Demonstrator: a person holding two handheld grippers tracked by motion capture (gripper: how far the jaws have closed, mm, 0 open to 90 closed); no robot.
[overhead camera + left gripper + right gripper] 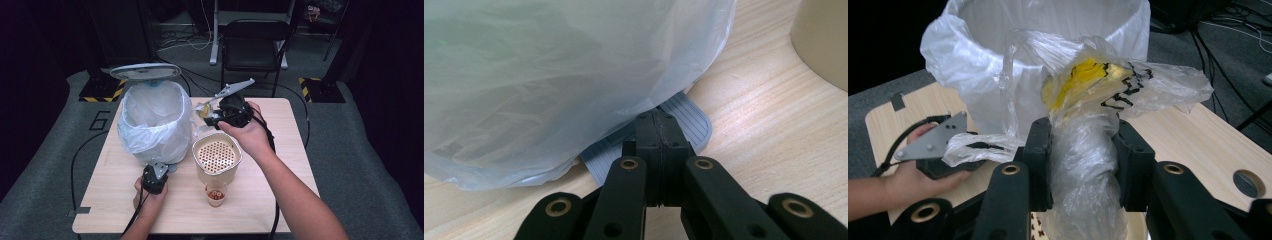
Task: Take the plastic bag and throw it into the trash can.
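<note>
On the pale wooden worktop [280, 150], high view: a pedal bin lined with a translucent white plastic bag [155, 122] stands at left, grey lid [145, 71] raised. Just right of it sits a beige perforated-top container [216, 159], with a small clear cup of orange-brown pieces [216, 195] in front. Right claw [207, 116] is raised beside the bin rim, carrying a crumpled clear plastic wrapper with yellow contents [202, 111]. Left claw [159, 172] sits low at the bin's base.

Left gripper view: jaws pressed together on the grey ribbed foot pedal [691, 122] under the bag.

Right gripper view: jaws pinching the wrapper [1088, 145], bin opening just behind it.
</note>
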